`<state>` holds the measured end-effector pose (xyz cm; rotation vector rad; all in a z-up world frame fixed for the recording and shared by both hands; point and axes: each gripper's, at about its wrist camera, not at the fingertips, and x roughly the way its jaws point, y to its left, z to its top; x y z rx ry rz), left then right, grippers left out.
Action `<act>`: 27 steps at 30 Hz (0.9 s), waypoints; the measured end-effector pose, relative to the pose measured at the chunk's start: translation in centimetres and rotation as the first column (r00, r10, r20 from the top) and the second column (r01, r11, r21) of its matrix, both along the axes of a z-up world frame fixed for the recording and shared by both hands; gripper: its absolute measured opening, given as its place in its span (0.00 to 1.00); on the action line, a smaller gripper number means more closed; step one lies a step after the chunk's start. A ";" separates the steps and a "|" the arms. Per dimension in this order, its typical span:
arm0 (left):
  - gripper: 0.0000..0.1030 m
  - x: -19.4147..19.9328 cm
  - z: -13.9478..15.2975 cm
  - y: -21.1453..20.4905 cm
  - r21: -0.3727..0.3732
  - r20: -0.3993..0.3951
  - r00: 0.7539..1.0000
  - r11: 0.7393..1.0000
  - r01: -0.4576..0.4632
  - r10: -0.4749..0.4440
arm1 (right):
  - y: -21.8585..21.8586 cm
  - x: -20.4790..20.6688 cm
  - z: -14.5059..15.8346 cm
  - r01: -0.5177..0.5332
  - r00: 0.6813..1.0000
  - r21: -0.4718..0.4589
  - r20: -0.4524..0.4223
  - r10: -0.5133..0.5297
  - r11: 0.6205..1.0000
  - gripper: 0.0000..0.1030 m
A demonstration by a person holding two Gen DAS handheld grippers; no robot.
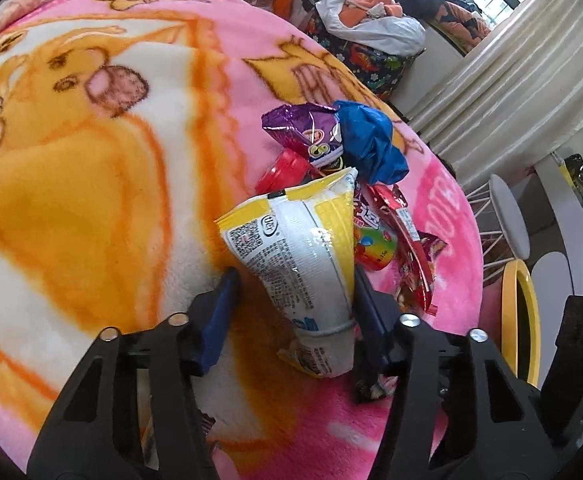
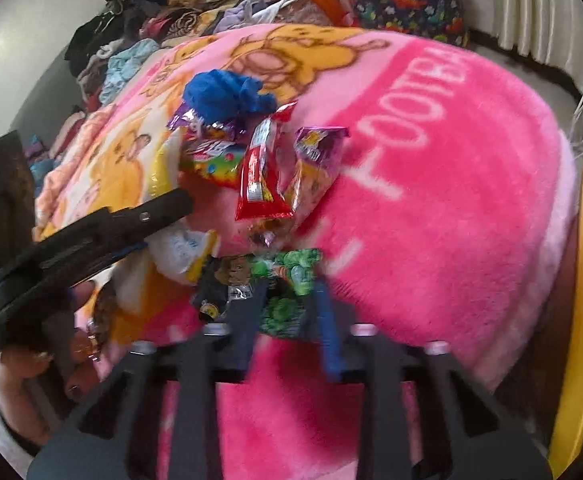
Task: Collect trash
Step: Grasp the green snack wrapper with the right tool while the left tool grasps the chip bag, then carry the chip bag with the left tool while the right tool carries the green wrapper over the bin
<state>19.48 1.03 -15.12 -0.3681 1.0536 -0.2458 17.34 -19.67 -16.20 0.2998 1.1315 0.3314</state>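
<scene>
On the pink blanket (image 1: pixel 91 184), the left gripper (image 1: pixel 295 284) gapes wide around the yellow-white wrapper (image 1: pixel 303 248) beside the blue bag (image 1: pixel 371 144); next it must close, while the right gripper (image 2: pixel 289 300) pinches the green packet (image 2: pixel 291 280)

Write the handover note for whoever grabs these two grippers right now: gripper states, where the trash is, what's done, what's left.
Left gripper: open, fingers either side of the yellow-and-white snack bag, not closed on it.
Right gripper: fingers around the green wrapper; view blurred, grip unclear.
Trash sits piled on the pink blanket: blue crumpled bag, purple wrapper, red wrapper, rainbow candy packet, red lid.
Done: nothing visibly collected; no bin in view.
Left: grip both pieces, then clear the pile.
</scene>
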 end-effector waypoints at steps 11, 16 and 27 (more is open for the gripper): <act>0.22 -2.0 1.5 0.1 0.012 0.053 0.998 1.000 0.020 -0.021 | -0.6 -3.9 2.6 -0.009 0.994 0.034 0.112 0.005 0.999 0.04; 0.21 -3.1 2.8 0.6 0.035 0.090 0.996 0.999 0.009 -0.012 | -0.7 -5.2 3.9 -0.003 0.987 0.026 0.159 -0.002 1.000 0.04; 0.21 -5.0 6.6 1.0 0.054 0.179 0.984 0.999 -0.004 -0.006 | -1.1 -7.1 8.0 0.010 0.962 0.019 0.272 -0.015 1.000 0.04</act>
